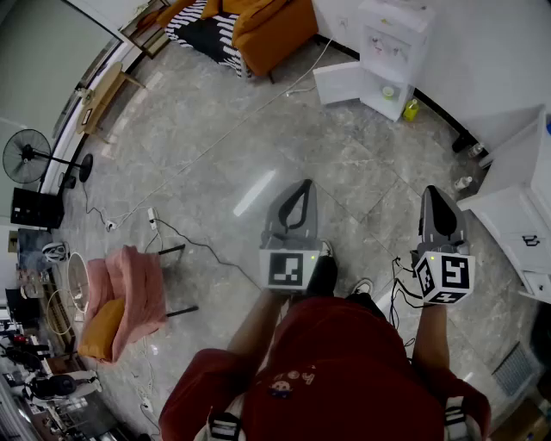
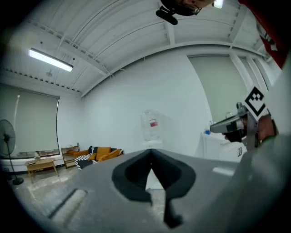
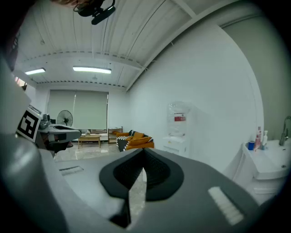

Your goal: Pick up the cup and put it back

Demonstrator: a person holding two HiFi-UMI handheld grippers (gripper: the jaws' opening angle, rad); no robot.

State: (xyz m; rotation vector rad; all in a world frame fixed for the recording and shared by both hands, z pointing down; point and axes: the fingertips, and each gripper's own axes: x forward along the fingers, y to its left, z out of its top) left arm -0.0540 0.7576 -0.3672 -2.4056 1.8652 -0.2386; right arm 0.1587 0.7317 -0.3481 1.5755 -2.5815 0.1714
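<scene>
I see no cup for certain; a small pale-green thing (image 1: 389, 90) sits in the open lower compartment of the white water dispenser (image 1: 392, 47), too small to tell. My left gripper (image 1: 300, 188) is held level in front of the person in the red shirt, jaws shut and empty. My right gripper (image 1: 433, 191) is beside it, also shut on nothing. In the left gripper view the jaws (image 2: 151, 152) meet at the tip and point at the dispenser (image 2: 151, 129) across the room. In the right gripper view the jaws (image 3: 142, 152) are closed too, with the dispenser (image 3: 177, 127) ahead to the right.
Grey marble floor (image 1: 215, 164) lies ahead. An orange sofa (image 1: 258, 26) stands at the far wall, a pink chair (image 1: 129, 297) and a fan (image 1: 26, 157) at the left, cables (image 1: 185, 241) on the floor, a white sink cabinet (image 1: 516, 198) at the right, a yellow bottle (image 1: 411, 109) by the dispenser.
</scene>
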